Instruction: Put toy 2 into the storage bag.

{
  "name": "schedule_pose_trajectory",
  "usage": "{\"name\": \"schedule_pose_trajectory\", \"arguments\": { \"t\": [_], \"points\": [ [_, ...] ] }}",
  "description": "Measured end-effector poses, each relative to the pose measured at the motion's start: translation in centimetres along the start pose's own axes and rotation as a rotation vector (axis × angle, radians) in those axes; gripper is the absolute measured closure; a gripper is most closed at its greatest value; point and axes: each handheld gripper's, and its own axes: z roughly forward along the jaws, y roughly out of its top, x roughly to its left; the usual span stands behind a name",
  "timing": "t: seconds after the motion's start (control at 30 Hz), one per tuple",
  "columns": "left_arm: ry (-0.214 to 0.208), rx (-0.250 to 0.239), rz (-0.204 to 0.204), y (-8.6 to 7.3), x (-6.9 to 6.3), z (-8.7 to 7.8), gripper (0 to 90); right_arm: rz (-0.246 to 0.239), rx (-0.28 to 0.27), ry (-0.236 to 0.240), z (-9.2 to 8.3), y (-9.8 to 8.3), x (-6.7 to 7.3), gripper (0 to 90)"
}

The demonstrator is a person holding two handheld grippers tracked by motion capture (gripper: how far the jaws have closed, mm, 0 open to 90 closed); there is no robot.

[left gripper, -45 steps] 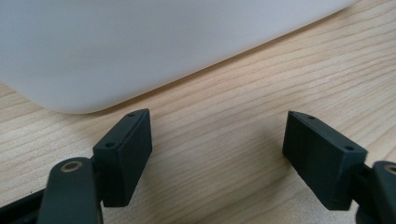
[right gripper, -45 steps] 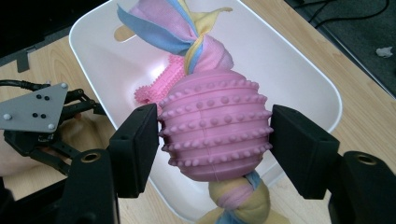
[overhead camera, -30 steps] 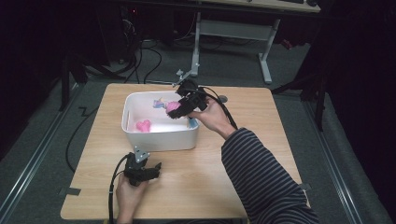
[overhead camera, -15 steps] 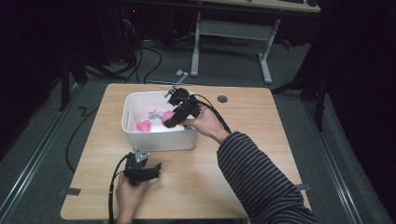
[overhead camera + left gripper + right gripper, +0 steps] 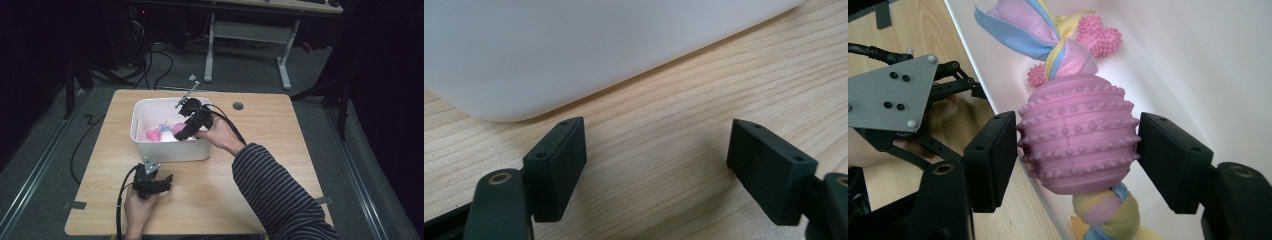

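Note:
A white bin [image 5: 170,150] stands on the wooden table [image 5: 260,165]. My right gripper [image 5: 181,132] reaches into it from the right, shut on a pink ribbed ball [image 5: 1075,150] threaded on a pastel braided rope [image 5: 1048,35]. The ball [image 5: 177,129] hangs just inside the bin's near wall. A pink spiky toy [image 5: 1098,35] lies on the bin floor, to the ball's left in the high view [image 5: 152,135]. My left gripper [image 5: 167,181] rests on the table in front of the bin, jaws open and empty [image 5: 656,150], facing the bin's outer wall [image 5: 574,45].
A round cable hole [image 5: 238,106] sits in the tabletop behind the right hand. Beyond the table's far edge are a desk frame [image 5: 285,65] and cables on the floor [image 5: 165,60]. My left gripper's grey plate [image 5: 888,95] appears beside the bin.
My right gripper has carried the pink ball toy leftward and lower into the bin. The left gripper has stayed where it was.

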Motion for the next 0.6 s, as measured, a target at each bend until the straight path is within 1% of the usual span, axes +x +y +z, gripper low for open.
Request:
{"name": "schedule_pose_trajectory", "arguments": {
  "t": [0.07,0.13,0.3,0.4,0.5,0.6],
  "points": [
    [0.0,0.0,0.0,0.0,0.0,0.0,24.1,0.019,-0.005,0.011,0.0,-0.1,-0.1,29.4],
    [-0.001,0.001,0.001,0.0,0.0,0.0,24.1,0.027,-0.011,0.0,-0.4,-0.1,-0.2,26.3],
    [-0.002,0.001,0.002,0.0,0.0,0.0,24.1,0.044,-0.058,-0.017,-1.6,-0.6,-0.2,24.5],
    [-0.003,0.001,0.002,0.0,0.0,0.0,24.1,0.05,-0.095,-0.02,-2.6,-1.5,-0.2,24.5],
    [-0.003,0.001,0.001,0.0,0.0,0.0,24.1,0.054,-0.127,-0.036,-3.8,-2.7,-0.3,25.0],
    [-0.003,0.001,0.001,0.0,0.0,0.0,24.1,0.072,-0.16,-0.045,-4.9,-3.8,-0.5,26.6]
  ]
}}
